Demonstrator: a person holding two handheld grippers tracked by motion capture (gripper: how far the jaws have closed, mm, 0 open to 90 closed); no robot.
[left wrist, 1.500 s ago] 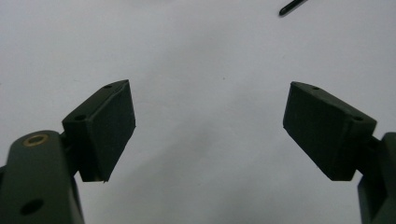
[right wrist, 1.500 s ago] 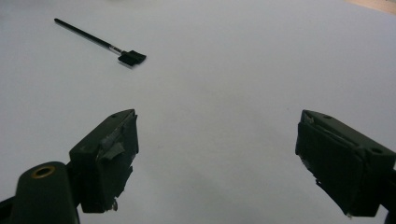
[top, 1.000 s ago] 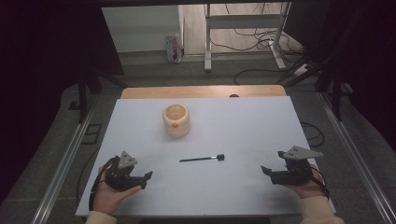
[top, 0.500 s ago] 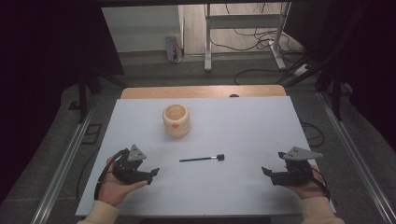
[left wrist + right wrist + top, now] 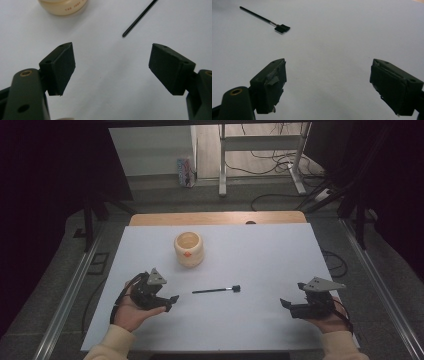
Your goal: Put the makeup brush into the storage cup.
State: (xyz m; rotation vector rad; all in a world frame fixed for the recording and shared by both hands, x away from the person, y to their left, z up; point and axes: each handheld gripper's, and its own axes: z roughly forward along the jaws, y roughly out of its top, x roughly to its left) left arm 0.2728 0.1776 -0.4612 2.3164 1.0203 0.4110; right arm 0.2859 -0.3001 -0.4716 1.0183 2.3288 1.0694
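**High view: both grippers wide open, the brush lying between them**

The black brush point(image 5: 216, 290) lies flat on the white surface point(image 5: 260, 255), nearer its front edge than its back edge, about midway between the side edges, with its dark head toward the right edge. The left gripper point(image 5: 170, 301) sits near the front left corner, its tips just beside the handle's thin end but not touching it. Its jaws stand wide apart with only bare surface between them. The right gripper point(image 5: 286, 304) rests near the front right corner, well apart from the brush, its jaws also spread wide and gripping nothing. A cream jar point(image 5: 189, 249) stands upright behind the brush, left of centre. Its mouth is open; its inside looks pale, and I cannot tell whether anything lies in it.
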